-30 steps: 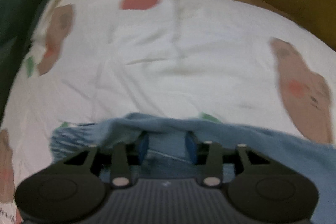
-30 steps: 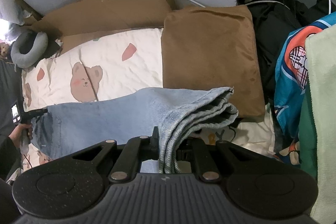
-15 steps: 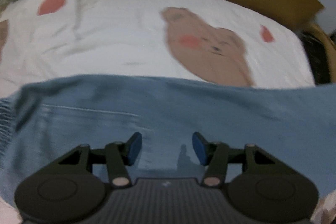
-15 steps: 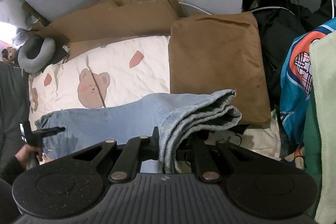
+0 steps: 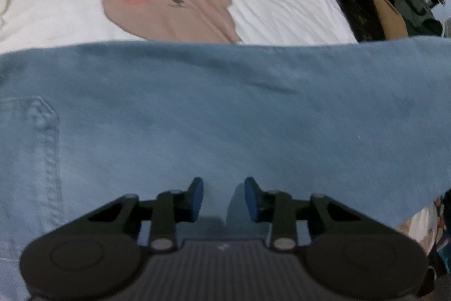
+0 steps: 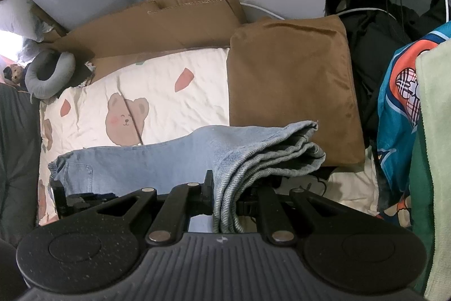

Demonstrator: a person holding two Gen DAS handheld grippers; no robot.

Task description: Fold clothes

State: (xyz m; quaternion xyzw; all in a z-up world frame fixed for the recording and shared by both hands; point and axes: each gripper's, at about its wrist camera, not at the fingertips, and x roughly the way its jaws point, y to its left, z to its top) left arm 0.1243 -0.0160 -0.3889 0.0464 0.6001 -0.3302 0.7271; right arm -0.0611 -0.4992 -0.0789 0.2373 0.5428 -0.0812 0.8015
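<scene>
Two grippers: one per hand, both angled steeply down over the bed.
Left gripper [image 5: 224, 198]: blue pads partly spread with a clear gap; jaws have just been closing; nothing pinched, only flat denim lying below the gap.
Right gripper [image 6: 225, 195]: jaws pressed together on the bunched leg ends of the jeans [image 6: 169, 157]; the stacked hem layers pass between the fingers and bulge out on the far right side.
Jeans, position: light blue denim, stretched left to right across the near part of the bed sheet [image 6: 157, 92]; the right end is lifted in the right gripper, the left end lies on the sheet.
Jeans, detail: a back pocket [image 5: 31, 131] with stitched edge shows at the left of the left wrist view.
Bed sheet: cream, printed with a brown bear face [image 5: 169, 10] and pink shapes; the bear lies just beyond the far edge of the denim.
Brown cushion [image 6: 293, 92]: on the bed at the far right, touching the right edge of the sheet print area; the folded hems overlap its near edge.
Neck pillow [image 6: 48, 75]: grey, at the far left corner of the bed.
Cardboard [image 6: 157, 21]: flattened sheets against the far side of the bed.
Hanging fabrics [image 6: 400, 114]: blue patterned and pale green cloth at the right edge.
</scene>
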